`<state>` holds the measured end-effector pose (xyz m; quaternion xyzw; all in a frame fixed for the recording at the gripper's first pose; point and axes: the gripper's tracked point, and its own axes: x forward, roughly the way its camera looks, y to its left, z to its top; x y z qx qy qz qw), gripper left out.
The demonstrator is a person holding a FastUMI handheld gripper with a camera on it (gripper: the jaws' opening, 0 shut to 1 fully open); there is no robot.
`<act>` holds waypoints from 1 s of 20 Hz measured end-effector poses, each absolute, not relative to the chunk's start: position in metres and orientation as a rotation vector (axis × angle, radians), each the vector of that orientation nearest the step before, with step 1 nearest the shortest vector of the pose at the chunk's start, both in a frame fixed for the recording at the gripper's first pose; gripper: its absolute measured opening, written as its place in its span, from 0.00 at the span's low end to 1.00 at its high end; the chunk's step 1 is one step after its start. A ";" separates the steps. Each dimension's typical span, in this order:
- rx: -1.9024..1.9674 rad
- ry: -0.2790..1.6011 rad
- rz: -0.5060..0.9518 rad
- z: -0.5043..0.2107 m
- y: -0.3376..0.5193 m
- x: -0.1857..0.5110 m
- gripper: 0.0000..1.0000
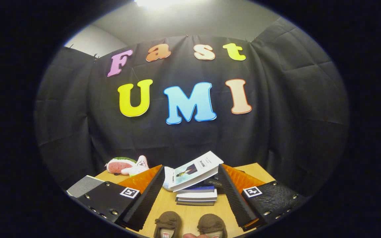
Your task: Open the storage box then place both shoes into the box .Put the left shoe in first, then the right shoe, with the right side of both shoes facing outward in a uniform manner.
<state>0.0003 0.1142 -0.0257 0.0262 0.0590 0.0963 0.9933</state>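
Two brown suede shoes stand side by side on the wooden table, toes pointing away from me: one shoe [168, 222] to the left, the other shoe [211, 224] to the right. They lie low between my two fingers, close to me. My gripper [190, 195] is open, its fingers spread wide with nothing held. Just beyond the shoes, a white storage box [193, 170] with a picture on its side rests tilted on a stack of books [197, 195]. Its lid looks closed.
A watermelon-slice plush [120, 164] and a small white plush [138, 167] lie at the table's far left, by the black cloth wall. A grey pad [84, 185] sits left of my left finger. Bare wooden table [190, 215] shows between the fingers.
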 end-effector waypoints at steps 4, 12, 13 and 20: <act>0.090 0.221 0.363 -0.059 0.159 0.000 0.99; 0.279 0.558 0.816 -0.133 0.264 -0.030 0.99; 0.287 0.584 0.850 -0.138 0.273 -0.034 0.99; 0.390 0.798 1.052 -0.171 0.310 -0.066 0.97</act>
